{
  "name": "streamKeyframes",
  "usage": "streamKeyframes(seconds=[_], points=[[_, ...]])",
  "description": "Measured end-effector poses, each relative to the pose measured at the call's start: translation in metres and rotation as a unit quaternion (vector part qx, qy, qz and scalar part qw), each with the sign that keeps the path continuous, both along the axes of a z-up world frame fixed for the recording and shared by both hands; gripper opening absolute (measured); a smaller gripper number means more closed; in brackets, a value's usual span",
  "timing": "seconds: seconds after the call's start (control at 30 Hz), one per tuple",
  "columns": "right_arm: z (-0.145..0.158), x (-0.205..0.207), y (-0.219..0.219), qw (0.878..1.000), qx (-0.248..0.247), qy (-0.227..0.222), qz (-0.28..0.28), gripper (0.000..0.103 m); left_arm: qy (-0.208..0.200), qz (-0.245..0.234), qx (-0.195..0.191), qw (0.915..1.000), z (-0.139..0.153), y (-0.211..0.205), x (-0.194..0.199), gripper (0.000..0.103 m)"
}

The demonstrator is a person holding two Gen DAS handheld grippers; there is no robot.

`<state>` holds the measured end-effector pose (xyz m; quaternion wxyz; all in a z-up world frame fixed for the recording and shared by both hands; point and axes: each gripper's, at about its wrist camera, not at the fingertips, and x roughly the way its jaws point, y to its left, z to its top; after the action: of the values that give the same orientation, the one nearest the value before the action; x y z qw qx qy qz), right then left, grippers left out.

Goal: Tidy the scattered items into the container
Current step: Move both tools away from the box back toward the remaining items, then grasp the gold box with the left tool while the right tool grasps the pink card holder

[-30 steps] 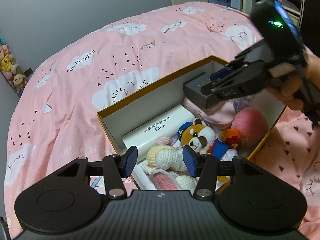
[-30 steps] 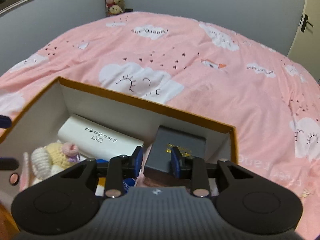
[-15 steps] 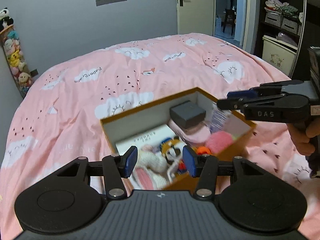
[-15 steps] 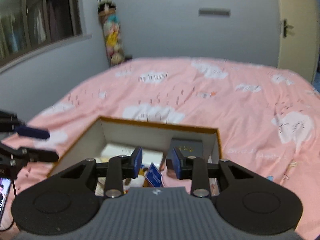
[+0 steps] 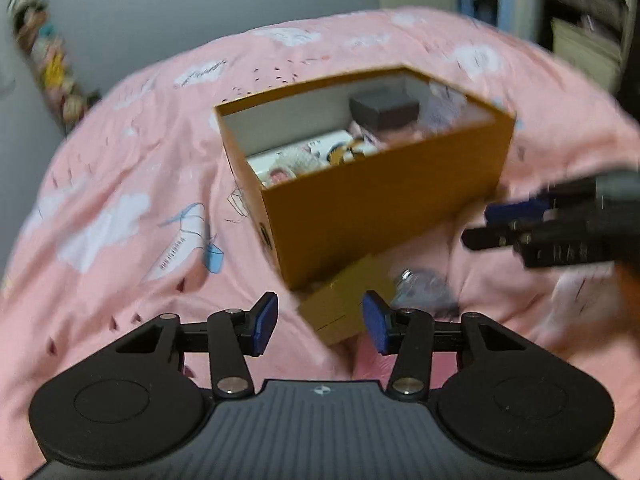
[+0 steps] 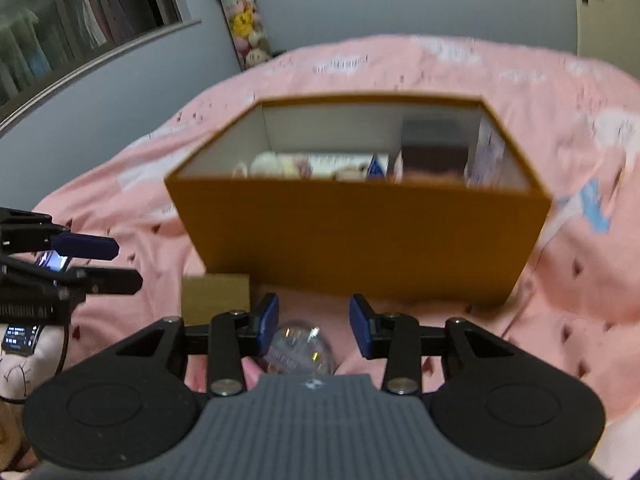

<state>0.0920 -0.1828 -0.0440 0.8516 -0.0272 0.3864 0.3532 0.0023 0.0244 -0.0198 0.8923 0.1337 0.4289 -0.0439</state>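
Observation:
The orange box (image 5: 384,208) stands on the pink bed and holds plush toys, a white carton and a dark grey box (image 5: 384,110). On the bedding in front of it lie a small tan box (image 5: 344,304) and a clear round item (image 5: 420,284). My left gripper (image 5: 320,322) hovers just before the tan box, jaws closing with nothing between them. My right gripper (image 6: 314,322) has its jaws opening above the clear round item (image 6: 300,348), which shows between the fingers untouched. The tan box (image 6: 216,294) lies to its left, the orange box (image 6: 360,236) beyond.
A pink cloud-print duvet (image 5: 120,200) covers the whole bed. A column of plush toys (image 6: 244,32) hangs on the grey wall behind. A small lit screen (image 6: 18,336) sits at the lower left in the right wrist view. Shelves stand at the far right.
The right gripper let go of the dark grey box inside the orange box. Both grippers drew back to the box's near side, and the right jaws widened.

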Motion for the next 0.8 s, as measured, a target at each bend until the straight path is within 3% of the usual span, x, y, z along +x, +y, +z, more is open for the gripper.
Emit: streamKeyframes(seconds=[0.07, 0.2, 0.3, 0.43, 0.5, 0.67, 0.8], points=[[-0.005, -0.001, 0.006, 1.000, -0.021, -0.004, 0.004, 0.042, -0.013, -0.009, 0.040, 0.9991, -0.005, -0.003, -0.002, 0.056], [-0.022, -0.002, 0.006, 0.999, -0.038, 0.002, 0.003, 0.042, -0.011, -0.066, 0.070, 0.9953, -0.023, -0.008, -0.001, 0.056], [-0.033, 0.002, 0.005, 0.999, -0.049, 0.021, -0.005, 0.043, 0.002, -0.112, 0.129, 0.9854, -0.039, -0.018, -0.001, 0.056], [-0.044, 0.004, 0.008, 0.997, -0.062, 0.048, -0.006, 0.044, 0.016, -0.173, 0.160, 0.9718, -0.049, -0.026, -0.004, 0.060], [-0.047, 0.004, 0.010, 0.996, -0.069, 0.056, -0.003, 0.044, 0.013, -0.199, 0.183, 0.9627, -0.053, -0.032, -0.004, 0.069], [-0.050, 0.003, 0.008, 0.996, -0.073, 0.051, -0.003, 0.047, 0.014, -0.248, 0.225, 0.9423, -0.072, -0.046, 0.004, 0.070], [-0.056, 0.006, 0.004, 0.995, -0.076, 0.064, -0.010, 0.047, 0.019, -0.257, 0.235, 0.9372, -0.082, -0.050, 0.009, 0.069]])
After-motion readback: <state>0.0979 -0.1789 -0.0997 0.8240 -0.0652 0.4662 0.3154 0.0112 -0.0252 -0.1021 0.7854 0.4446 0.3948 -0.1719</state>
